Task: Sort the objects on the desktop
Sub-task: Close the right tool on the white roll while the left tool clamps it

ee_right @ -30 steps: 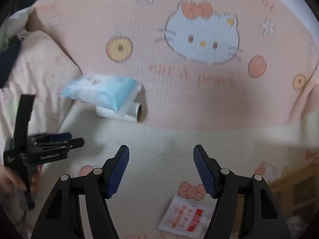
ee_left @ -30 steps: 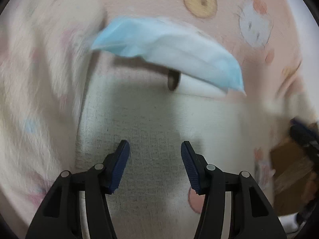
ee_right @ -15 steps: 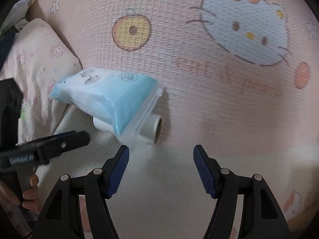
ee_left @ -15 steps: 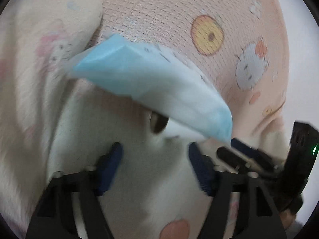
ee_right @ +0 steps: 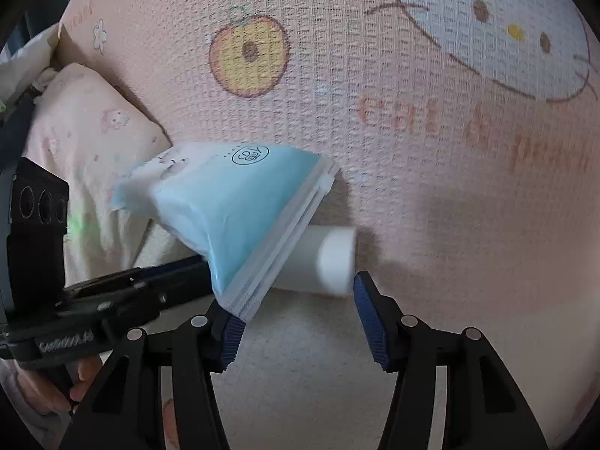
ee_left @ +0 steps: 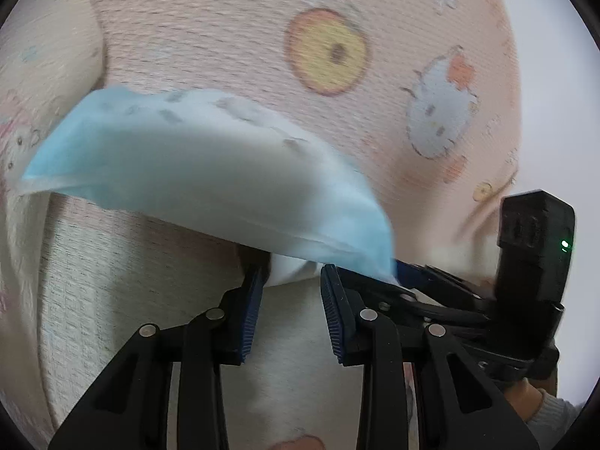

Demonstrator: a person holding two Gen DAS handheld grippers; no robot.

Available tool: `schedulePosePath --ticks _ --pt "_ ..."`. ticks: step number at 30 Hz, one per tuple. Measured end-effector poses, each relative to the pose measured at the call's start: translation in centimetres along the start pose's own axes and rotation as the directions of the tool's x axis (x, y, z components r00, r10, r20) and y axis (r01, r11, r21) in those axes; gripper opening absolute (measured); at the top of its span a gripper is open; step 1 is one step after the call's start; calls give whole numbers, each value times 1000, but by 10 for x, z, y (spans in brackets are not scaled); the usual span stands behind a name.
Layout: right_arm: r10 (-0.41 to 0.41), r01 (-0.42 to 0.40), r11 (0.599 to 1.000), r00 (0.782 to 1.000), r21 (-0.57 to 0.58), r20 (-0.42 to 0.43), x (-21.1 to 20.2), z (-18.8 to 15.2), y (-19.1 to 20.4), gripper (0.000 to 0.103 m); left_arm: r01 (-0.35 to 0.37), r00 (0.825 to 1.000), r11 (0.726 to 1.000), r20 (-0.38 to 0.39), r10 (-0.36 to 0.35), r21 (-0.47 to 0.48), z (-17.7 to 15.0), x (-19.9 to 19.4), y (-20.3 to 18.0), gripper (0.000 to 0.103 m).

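The work surface is a pink printed blanket [ee_right: 431, 195] with a cream textured cloth [ee_right: 300, 356] laid over its near part; a pale pillow [ee_right: 93, 142] lies at the left edge in the right wrist view. On the boundary of the two fabrics lies a blue-and-white soft pack [ee_right: 232, 210], propped at a tilt on a white tube [ee_right: 330, 258] that lies beneath it. A second ago both tongs stood well back from this pair with jaws wide; both have since advanced on it from opposite ends. The left gripper [ee_left: 288, 288] now brackets the tube's end under the pack, and its jaws are closing; the pads appear close to the tube, but contact is not confirmed. The right gripper [ee_right: 296, 300] is also closing, more widely set, with the pack's sealed corner resting over its left finger [ee_right: 230, 337] and the tube's capped end just inside its right finger; nothing is clamped yet. Judgement: the pick-up stage is beginning, with each tool assigned one object, so the stacked pair is likely to be separated for sorting.
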State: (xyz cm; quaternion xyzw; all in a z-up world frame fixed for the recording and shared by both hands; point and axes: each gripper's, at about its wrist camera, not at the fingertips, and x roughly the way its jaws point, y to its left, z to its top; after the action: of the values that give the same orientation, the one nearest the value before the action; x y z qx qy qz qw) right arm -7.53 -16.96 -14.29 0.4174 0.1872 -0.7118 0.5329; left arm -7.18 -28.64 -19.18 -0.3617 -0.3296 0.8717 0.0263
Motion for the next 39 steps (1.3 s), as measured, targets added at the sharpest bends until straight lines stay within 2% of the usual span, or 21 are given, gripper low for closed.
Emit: schedulePosePath --ticks 2,7,11,13,16,19,24,26,30,33,35,39 --pt "14 -14 1000 1000 18 14 -5 -3 -3 53 -6 1000 1000 2 6 15 -2 -2 -5 35" --pt "65 -67 995 997 69 29 -27 -12 -10 53 27 999 999 35 -25 -40 -9 -16 -12 35" --pt "113 -120 978 992 170 51 -48 -27 -15 53 -1 999 1000 46 2 -23 -24 -29 -24 35" --pt "135 -149 965 988 216 78 -58 -41 -14 53 0 1000 1000 28 1 -18 -31 -33 -25 35" --pt "175 -186 948 982 259 67 -60 -59 -13 53 21 999 1000 -25 -22 -12 -35 -28 -25 35" --pt "137 -143 963 990 228 41 -64 -70 -8 53 -17 999 1000 -31 17 -13 -41 -32 -18 35" --pt "36 -36 991 999 129 5 -63 -65 -5 53 -51 998 997 -32 49 -59 -39 -37 -10 39" --pt "45 -42 990 999 138 -22 -64 -65 -13 53 -44 999 995 -14 43 -85 -43 -45 -7 39" --pt "41 -33 983 998 179 -44 -61 -63 -18 52 -34 999 983 -30 29 -180 -57 -49 3 39" --pt "4 7 982 998 188 -57 -60 -65 -18 16 -21 999 971 -40 11 -237 -73 -46 8 29" --pt "4 4 982 999 189 -41 -63 -65 -18 14 -5 999 961 -45 -8 -277 -82 -43 9 19" --pt "-45 50 989 998 140 -37 -66 -54 -16 13 -7 999 957 -32 -2 -291 -88 -38 2 16"
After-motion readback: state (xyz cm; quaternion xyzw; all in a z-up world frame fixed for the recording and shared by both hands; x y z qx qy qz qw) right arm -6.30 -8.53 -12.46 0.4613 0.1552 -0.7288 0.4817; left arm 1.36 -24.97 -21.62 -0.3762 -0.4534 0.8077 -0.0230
